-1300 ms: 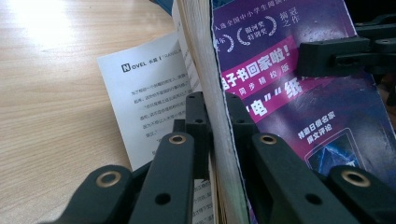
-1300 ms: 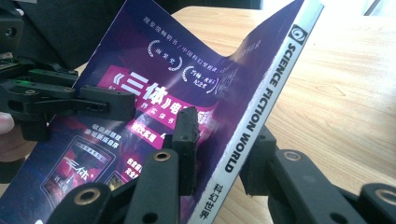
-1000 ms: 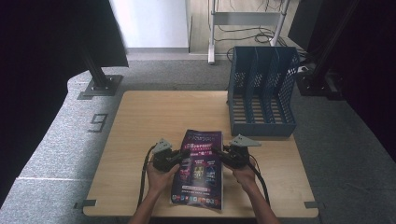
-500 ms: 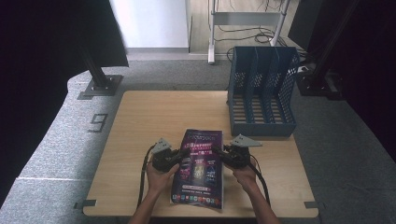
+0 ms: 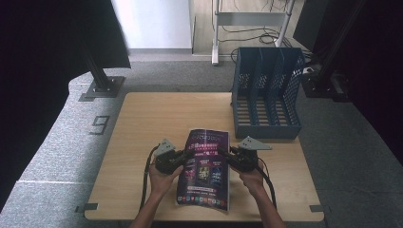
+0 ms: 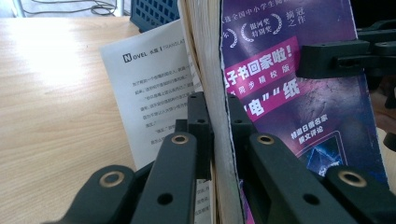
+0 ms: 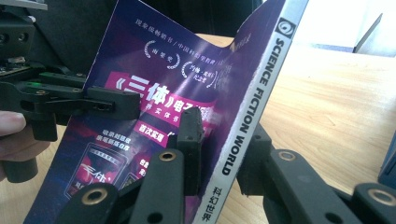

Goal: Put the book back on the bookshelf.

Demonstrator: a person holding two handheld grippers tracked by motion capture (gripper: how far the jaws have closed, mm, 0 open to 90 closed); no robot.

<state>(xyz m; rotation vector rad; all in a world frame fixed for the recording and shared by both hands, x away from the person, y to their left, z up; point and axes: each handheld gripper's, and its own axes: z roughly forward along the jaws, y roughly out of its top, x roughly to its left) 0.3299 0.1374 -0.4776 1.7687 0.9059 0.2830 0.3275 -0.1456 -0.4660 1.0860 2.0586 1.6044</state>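
Both grippers are clamped on the same magazine (image 5: pixel 205 168), one on each long edge. Our left gripper (image 5: pixel 184 156) pinches the page edge: in the left gripper view its black jaws press flat against either side of the stacked pages, one pad on the purple cover (image 6: pixel 289 88), the other on the back. Our right gripper (image 5: pixel 227 155) bites the spine side; its jaws have just been closing further, and in the right gripper view they sit on either side of the white spine (image 7: pixel 254 107) printed SCIENCE FICTION WORLD, one pad on the cover, the other behind.

We see a thin magazine with a dark purple cover, pink and white Chinese lettering and small pictures lower down. A loose white sheet (image 6: pixel 149 88) of printed text marked NOVEL sticks out behind it on the left gripper's side.

Our forearms come in from the near edge of the wooden table (image 5: pixel 157 118), hands (image 5: pixel 161 178) wrapped around the gripper bodies, jaws pointing inward toward each other.

From above, the magazine sits over the near middle of the table, between the two grippers. A blue file rack (image 5: pixel 266 95) stands at the far right corner, well apart from it.
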